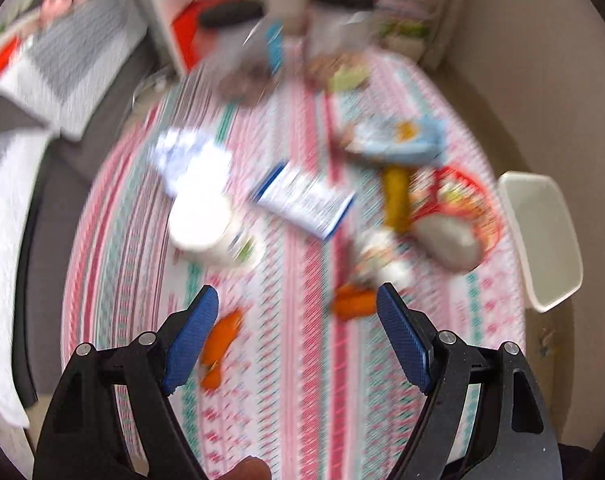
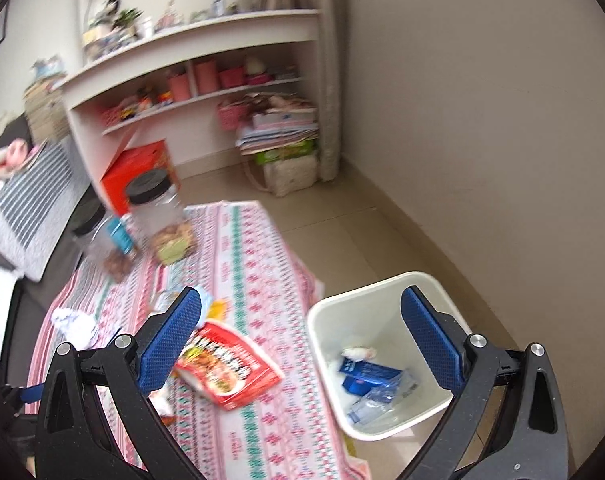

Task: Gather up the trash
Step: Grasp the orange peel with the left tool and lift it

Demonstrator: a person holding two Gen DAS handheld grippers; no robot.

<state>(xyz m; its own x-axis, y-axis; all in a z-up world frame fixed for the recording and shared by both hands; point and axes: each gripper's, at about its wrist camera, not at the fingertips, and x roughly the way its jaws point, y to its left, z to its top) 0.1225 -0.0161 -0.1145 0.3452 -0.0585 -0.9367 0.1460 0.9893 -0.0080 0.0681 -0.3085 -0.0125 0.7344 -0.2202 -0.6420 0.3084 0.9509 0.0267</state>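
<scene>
Patterned table [image 1: 302, 360] held scattered wrappers ahead of the left tool [image 1: 297, 300], wide and empty; the right tool [image 2: 302, 308], also wide, overlooked the bin [image 2: 326, 320], likely between pickups.

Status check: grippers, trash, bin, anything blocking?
Left gripper and right gripper open, empty. Wrappers, carton on table. Bin beside table, partly filled. Nothing blocking.
</scene>
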